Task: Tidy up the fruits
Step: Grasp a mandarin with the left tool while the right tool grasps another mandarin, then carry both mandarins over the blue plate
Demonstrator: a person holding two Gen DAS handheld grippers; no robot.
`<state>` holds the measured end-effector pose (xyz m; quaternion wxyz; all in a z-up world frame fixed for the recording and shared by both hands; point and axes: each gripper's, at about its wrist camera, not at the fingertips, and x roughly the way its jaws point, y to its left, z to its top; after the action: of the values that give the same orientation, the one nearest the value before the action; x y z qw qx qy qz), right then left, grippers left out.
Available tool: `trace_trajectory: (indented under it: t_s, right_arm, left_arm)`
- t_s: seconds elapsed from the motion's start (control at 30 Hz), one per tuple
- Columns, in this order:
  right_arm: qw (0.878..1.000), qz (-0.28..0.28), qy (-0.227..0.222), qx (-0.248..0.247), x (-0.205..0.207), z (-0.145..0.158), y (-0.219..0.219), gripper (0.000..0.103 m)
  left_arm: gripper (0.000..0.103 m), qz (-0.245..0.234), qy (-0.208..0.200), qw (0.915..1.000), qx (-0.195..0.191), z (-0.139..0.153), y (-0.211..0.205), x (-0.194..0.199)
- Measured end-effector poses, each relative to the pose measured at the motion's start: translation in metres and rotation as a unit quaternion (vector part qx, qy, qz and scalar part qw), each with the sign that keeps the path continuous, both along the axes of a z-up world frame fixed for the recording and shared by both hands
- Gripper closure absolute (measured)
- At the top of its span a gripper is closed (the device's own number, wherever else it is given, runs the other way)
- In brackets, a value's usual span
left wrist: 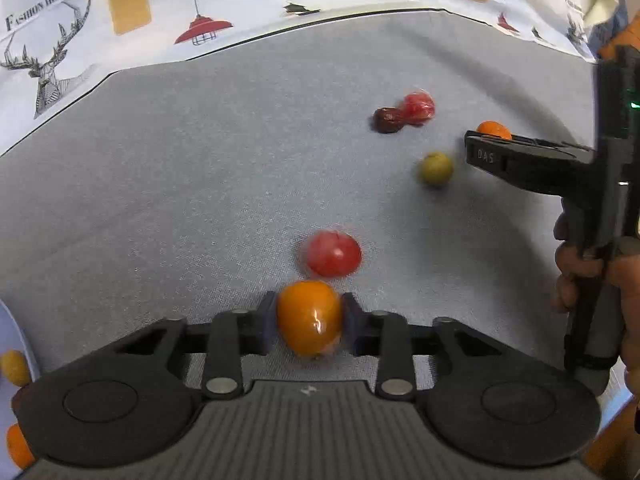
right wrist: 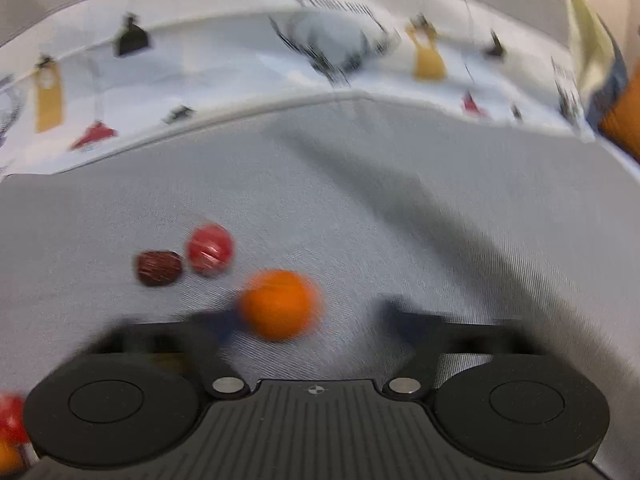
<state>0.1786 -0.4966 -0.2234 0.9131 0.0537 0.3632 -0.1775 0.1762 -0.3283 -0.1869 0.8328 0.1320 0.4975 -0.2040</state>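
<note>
My left gripper [left wrist: 309, 318] is shut on an orange fruit [left wrist: 309, 316] just above the grey cloth. A red fruit [left wrist: 333, 254] lies just beyond it. Farther right lie a yellow-green fruit [left wrist: 436, 168], a dark brown fruit [left wrist: 387, 120] touching a red wrapped fruit [left wrist: 418, 107], and a second orange fruit [left wrist: 494, 129] behind my right gripper [left wrist: 486, 154]. In the blurred right wrist view my right gripper [right wrist: 310, 314] is open, with that orange fruit [right wrist: 280, 304] between its fingers near the left one. The dark fruit [right wrist: 159, 267] and red fruit [right wrist: 210, 249] lie to the left.
A white plate edge [left wrist: 16, 332] at the far left carries a yellow fruit [left wrist: 15, 367] and an orange one [left wrist: 18, 446]. A patterned white cloth [left wrist: 160, 12] runs along the back. A hand [left wrist: 576, 272] holds the right gripper's handle. Red and orange fruit [right wrist: 10, 420] show at the lower left.
</note>
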Motion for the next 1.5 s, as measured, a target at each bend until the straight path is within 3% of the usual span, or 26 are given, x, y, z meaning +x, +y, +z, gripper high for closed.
trace_trajectory:
  t_s: [0.17, 0.3, 0.47, 0.73, 1.0, 1.2, 1.5]
  right_arm:
    - [0.998, -0.055, -0.014, 0.041, -0.02, 0.018, -0.012, 0.067]
    - [0.993, -0.083, -0.058, 0.061, -0.059, 0.058, -0.013, 0.067]
    - [0.987, -0.077, -0.117, 0.081, -0.116, 0.117, 0.015, 0.067]
    - [0.982, 0.021, -0.155, 0.106, -0.198, 0.192, 0.112, 0.067]
    - [0.971, 0.125, -0.135, 0.151, -0.266, 0.225, 0.211, 0.067]
    - [0.966, 0.194, -0.115, 0.124, -0.306, 0.234, 0.281, 0.067]
    - [0.961, 0.227, -0.14, 0.071, -0.335, 0.259, 0.315, 0.067]
  left_arm:
    - [0.067, -0.01, -0.025, 0.9996, 0.003, 0.017, 0.015, -0.01]
    - [0.067, -0.01, -0.044, 0.999, -0.001, 0.048, 0.043, -0.025]
    - [0.067, -0.001, -0.061, 0.9981, -0.002, 0.097, 0.091, -0.06]
    - [0.067, 0.033, -0.073, 0.9968, 0.0, 0.16, 0.184, -0.124]
    - [0.067, 0.081, -0.071, 0.9942, -0.001, 0.19, 0.27, -0.183]
    - [0.067, 0.103, -0.086, 0.9906, -0.03, 0.205, 0.314, -0.216]
    - [0.067, 0.121, -0.119, 0.9823, -0.078, 0.224, 0.348, -0.248]
